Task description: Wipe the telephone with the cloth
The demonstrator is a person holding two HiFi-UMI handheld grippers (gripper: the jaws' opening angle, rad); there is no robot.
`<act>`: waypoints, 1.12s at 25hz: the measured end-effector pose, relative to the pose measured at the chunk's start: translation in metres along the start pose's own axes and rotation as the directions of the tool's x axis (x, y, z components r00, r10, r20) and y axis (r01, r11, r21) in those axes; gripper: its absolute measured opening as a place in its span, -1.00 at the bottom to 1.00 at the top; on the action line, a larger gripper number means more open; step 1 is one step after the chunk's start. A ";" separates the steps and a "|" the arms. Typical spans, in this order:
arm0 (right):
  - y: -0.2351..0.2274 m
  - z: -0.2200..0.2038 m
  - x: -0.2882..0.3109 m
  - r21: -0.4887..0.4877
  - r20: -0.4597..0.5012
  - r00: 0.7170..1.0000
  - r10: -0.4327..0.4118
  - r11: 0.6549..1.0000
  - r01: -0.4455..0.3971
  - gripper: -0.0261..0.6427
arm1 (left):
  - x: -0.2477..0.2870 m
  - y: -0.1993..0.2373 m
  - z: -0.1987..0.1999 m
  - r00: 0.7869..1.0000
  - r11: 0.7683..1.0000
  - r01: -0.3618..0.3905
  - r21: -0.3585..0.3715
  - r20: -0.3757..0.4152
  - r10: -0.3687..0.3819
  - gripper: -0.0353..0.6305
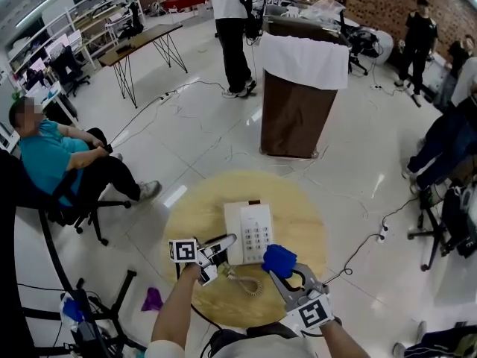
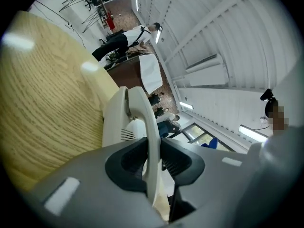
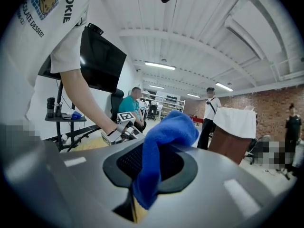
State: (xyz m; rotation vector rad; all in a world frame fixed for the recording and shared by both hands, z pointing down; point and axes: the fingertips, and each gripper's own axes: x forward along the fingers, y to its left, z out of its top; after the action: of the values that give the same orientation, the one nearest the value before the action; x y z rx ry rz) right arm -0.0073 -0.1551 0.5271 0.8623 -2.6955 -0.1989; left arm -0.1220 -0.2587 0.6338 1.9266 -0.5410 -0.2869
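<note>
At the far left a seated person (image 1: 56,155) in a teal shirt rests in a black office chair (image 1: 74,211), and a small purple scrap (image 1: 152,300) lies on the pale floor nearer the camera. The round wooden table (image 1: 195,218) fills the lower middle of the head view. Over its left part the left gripper (image 1: 223,246) points about level, its 2 jaws part-way closed and clamped on the white handset (image 2: 148,132), which stands edge-on between the pads. A coiled cord (image 1: 251,284) lies on the tabletop just below the telephone (image 1: 250,233). The telephone is a white desk set with a keypad, sitting flat near the table's middle, just right of the left gripper's tips. To its lower right the right gripper (image 3: 148,167) tilts slightly down. Its 2 jaws pinch a blue cloth (image 3: 168,127), which bunches up beyond the pads and hangs just beside the telephone's lower right corner. Whether cloth and telephone touch I cannot tell. Behind the table stands a brown lectern (image 1: 296,114) draped with a white sheet, with a standing person (image 1: 232,32) to its left.
</note>
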 end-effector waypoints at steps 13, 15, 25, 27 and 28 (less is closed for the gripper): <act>0.005 0.005 0.008 0.010 0.008 1.000 0.023 1.000 -0.023 -0.73 | -0.002 0.007 0.005 0.994 0.995 -0.101 0.025 -0.038 0.102 -0.54; 0.007 0.006 0.009 0.012 0.010 1.000 0.026 1.000 -0.026 -0.73 | -0.004 0.008 0.008 0.993 0.993 -0.115 0.025 -0.018 0.115 -0.39; 0.008 0.017 0.011 0.062 0.044 0.999 0.008 0.998 -0.010 -0.73 | -0.019 0.005 0.018 0.970 0.964 -0.240 0.111 0.070 0.234 -0.40; 0.009 0.021 0.011 0.076 0.048 0.999 0.003 0.997 -0.007 -0.73 | -0.024 -0.004 0.025 0.961 0.951 -0.267 0.158 0.116 0.250 -0.46; 0.010 0.024 0.011 0.086 0.050 0.999 0.000 0.996 -0.005 -0.73 | -0.027 -0.011 0.028 0.956 0.940 -0.281 0.194 0.138 0.257 -0.49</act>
State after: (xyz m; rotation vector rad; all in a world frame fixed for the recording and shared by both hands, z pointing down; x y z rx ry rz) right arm -0.0288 -0.1522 0.5097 0.8898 -2.7689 -0.1061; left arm -0.1554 -0.2646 0.6111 2.0183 -0.9329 -0.1645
